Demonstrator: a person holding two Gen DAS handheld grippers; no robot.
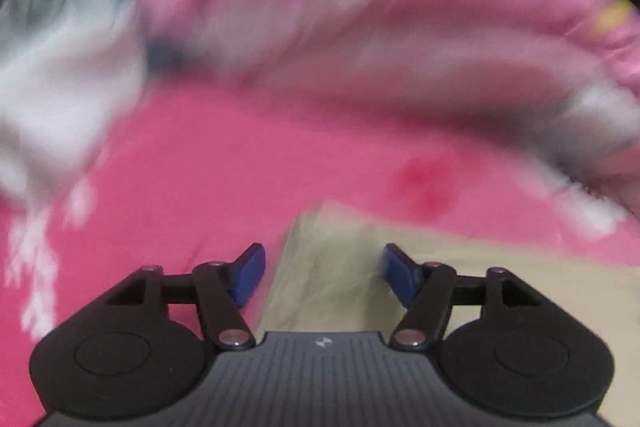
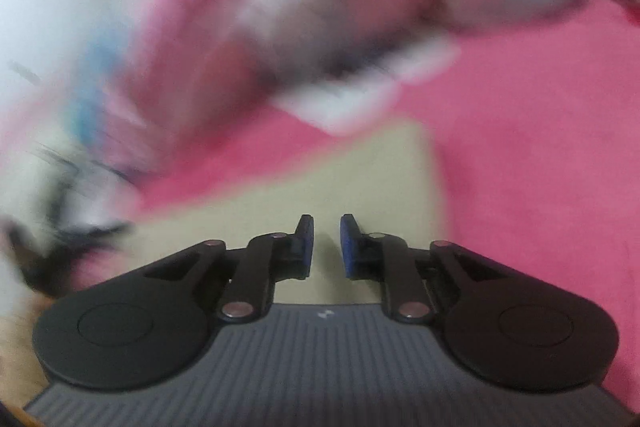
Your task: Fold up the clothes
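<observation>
No readable text anywhere; both views blurred, small pale mark on gripper body illegible.

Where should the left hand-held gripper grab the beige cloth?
Probably its left edge, just below the far corner, coming in from the pink sheet side. That edge of the beige cloth lies straight and exposed, and sits between the open jaws of the left hand-held gripper.

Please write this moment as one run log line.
step: fold clothes | left gripper: open, empty, over folded beige cloth | right gripper: narrow gap, empty, over same cloth | surface: pink sheet | view: blurred
</observation>
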